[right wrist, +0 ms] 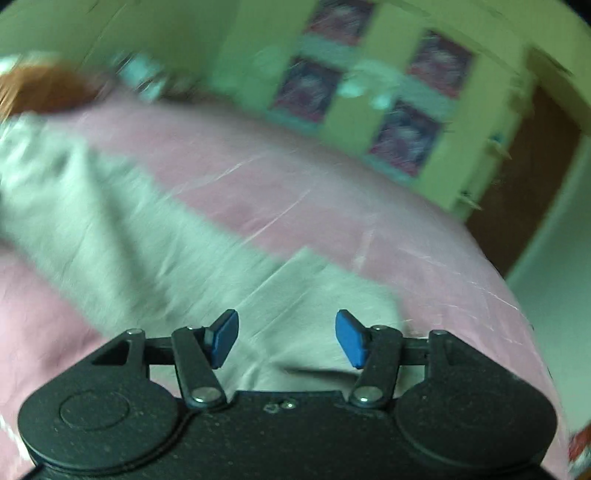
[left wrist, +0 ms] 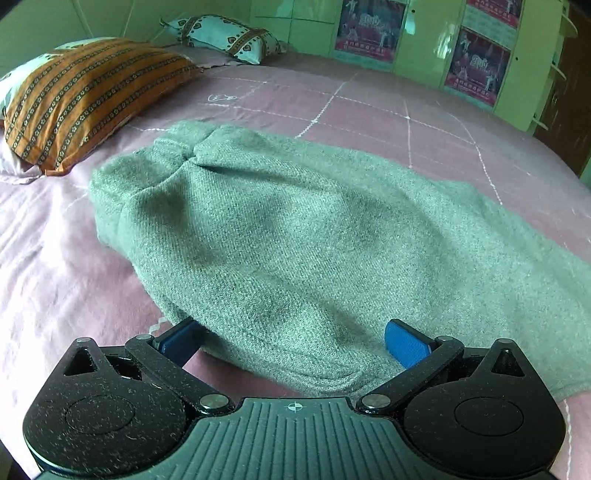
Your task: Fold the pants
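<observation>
The grey-green knitted pants (left wrist: 280,236) are lying spread on the pink bedsheet (left wrist: 388,107), stretching away from my left gripper (left wrist: 295,343) toward the pillows. Their near edge, a rounded hem, is sitting right between my left gripper's blue pads (left wrist: 404,347). The jaws are standing wide apart, released. The right pad is resting on top of the knit and the left one is half tucked under the fabric's edge, so nothing is being pinched.

In the right wrist view everything is smeared with blur. My right gripper (right wrist: 286,339) is hanging over the pants (right wrist: 147,236), which are running from directly under its fingers off to the far left. Its blue pads (right wrist: 349,338) are standing apart with only air between them, gripping nothing.

Beyond my left gripper, to the far left, an orange striped pillow (left wrist: 88,99) is lying on the sheet, with a white patterned pillow (left wrist: 225,37) behind it. Straight ahead and to the right, green cabinet doors (left wrist: 424,44) with pink posters (left wrist: 369,26) are lining the far side of the bed.
</observation>
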The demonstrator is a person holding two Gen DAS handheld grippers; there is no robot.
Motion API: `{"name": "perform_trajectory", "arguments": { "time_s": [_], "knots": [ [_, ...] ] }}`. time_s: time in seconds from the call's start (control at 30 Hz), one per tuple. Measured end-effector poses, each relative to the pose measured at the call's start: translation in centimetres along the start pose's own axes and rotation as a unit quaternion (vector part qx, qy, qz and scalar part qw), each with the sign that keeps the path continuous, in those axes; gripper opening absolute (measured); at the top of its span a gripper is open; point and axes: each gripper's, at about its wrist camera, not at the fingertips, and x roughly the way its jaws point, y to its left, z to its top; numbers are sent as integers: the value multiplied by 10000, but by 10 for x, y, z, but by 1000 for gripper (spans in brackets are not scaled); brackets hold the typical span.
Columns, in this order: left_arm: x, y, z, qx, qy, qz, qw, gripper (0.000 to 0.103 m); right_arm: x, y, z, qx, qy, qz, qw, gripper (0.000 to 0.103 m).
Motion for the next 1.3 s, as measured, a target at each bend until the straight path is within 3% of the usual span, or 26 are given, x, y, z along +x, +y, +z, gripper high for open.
{"name": "perform_trajectory", "arguments": {
  "time_s": [0.1,0.13,0.17,0.2,0.27,0.37,0.43,0.5,0.57,0.63,0.67,0.73,0.77,0.83,1.0,1.07,1.17,1.23,1.3],
  "knots": [
    [1,2,1,-40,-1,-59,10000,103,31,12,-1,-587,477,-192,9970,46],
    [2,2,1,-54,4,-78,10000,103,37,16,-3,-700,575,-257,9956,36],
    [2,3,2,-61,12,-93,9999,103,41,12,-3,-630,572,-205,9962,13],
    [2,4,2,-68,20,-107,9999,103,44,4,0,-302,645,-61,9974,0],
    [2,6,2,-92,19,-137,9999,103,35,-21,6,592,400,-57,9974,0],
    [3,7,2,-94,20,-142,9999,103,-10,-68,13,1917,-523,-234,9798,0],
    [3,7,2,-100,19,-150,9998,103,-37,-105,3,2980,-915,-365,9495,0],
    [4,7,3,-116,20,-164,9998,103,-56,-146,-30,4255,-1094,-406,8974,0],
    [5,7,3,-109,30,-173,9998,103,-54,-171,-68,5019,-946,-514,8582,0],
    [3,8,2,-118,38,-195,9997,103,-40,-190,-111,5702,-511,-553,8181,0],
    [3,8,2,-119,46,-208,9997,103,-36,-193,-124,5795,-335,-625,8119,0],
    [3,9,2,-122,68,-233,9996,103,-30,-196,-137,5754,-149,-693,8148,0],
    [3,10,3,-124,76,-246,9996,103,-30,-198,-142,5839,-134,-631,8093,0],
    [4,12,5,-42,137,-294,9995,103,-36,-205,-147,6004,-229,-586,7972,0],
    [3,24,11,91,334,-685,9970,103,-42,-209,-144,6080,-518,-426,7911,0],
    [3,28,12,156,387,-796,9960,103,-42,-210,-157,6232,-330,-468,7800,0],
    [4,31,14,190,459,-921,9945,103,-14,-205,-191,6550,357,-467,7534,0],
    [4,33,15,196,479,-962,9940,103,-10,-203,-200,6667,342,-311,7439,0],
    [3,33,14,201,461,-962,9941,103,-22,-204,-196,6651,121,-376,7457,6]
  ]
}}
